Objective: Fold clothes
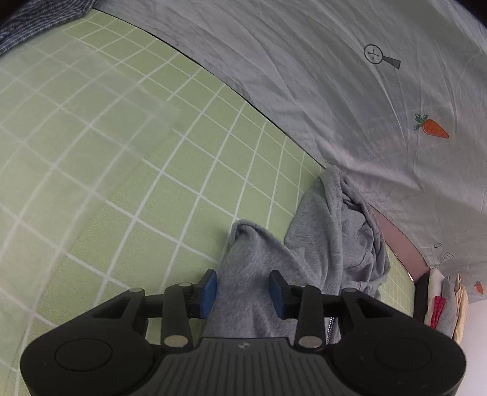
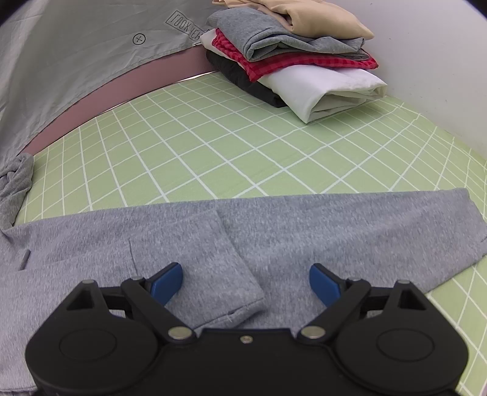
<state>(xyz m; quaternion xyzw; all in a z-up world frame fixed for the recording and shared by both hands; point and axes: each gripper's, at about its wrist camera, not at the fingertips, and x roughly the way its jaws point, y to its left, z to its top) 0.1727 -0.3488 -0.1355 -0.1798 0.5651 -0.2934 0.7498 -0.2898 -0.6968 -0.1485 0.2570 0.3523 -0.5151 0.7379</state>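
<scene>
A grey knit garment lies flat across the green grid mat, with one sleeve folded over its body and a bunched end at the far left. My right gripper hovers over the folded sleeve, jaws wide, holding nothing. In the left wrist view the same garment is crumpled near the mat's far edge, and a strip of it runs back under my left gripper. That gripper's blue pads stand apart on either side of the strip without pinching it.
A stack of folded clothes sits at the mat's back right corner, beside a white wall. A pale grey sheet with carrot prints borders the mat's far side. A blue striped cloth lies at the top left corner.
</scene>
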